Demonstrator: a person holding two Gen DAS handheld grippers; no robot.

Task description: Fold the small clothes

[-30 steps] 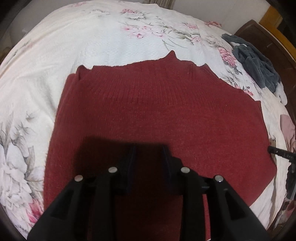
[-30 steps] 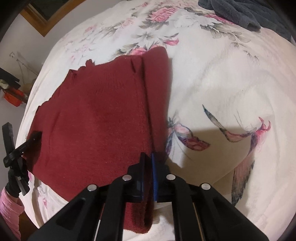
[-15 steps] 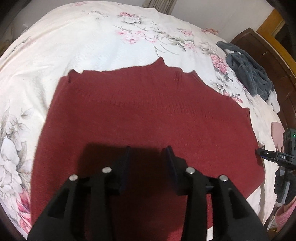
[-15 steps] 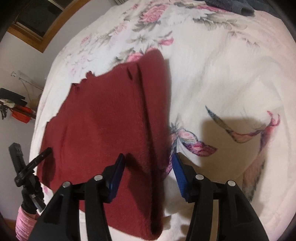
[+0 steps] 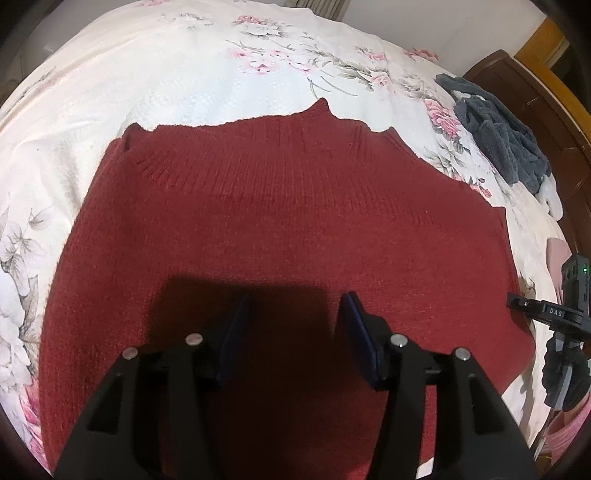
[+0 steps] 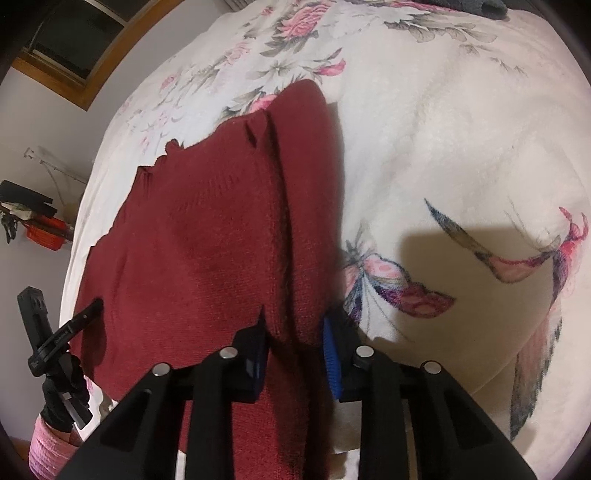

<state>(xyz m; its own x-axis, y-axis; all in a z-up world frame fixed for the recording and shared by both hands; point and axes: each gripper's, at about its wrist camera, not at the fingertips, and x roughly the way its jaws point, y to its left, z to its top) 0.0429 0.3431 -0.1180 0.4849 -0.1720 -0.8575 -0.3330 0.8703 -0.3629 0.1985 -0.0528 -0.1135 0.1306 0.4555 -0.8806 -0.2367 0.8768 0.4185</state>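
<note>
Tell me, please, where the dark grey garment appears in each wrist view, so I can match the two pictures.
Left wrist view: the dark grey garment lies crumpled at the upper right, near the bed's edge.
Right wrist view: only a sliver of it shows at the very top edge, right of centre.
Shared landmark: the red sweater.

Indoor light, warm, fairly bright, from above/behind; hard block shadow of left gripper (image 5: 295,314) on red sweater (image 5: 280,206); right gripper (image 6: 295,332) shadow on floral bedspread (image 6: 461,147); heavy fisheye bend, dark vignette at corners; white fabric slightly washed out; edges soft, centre sharp.
</note>
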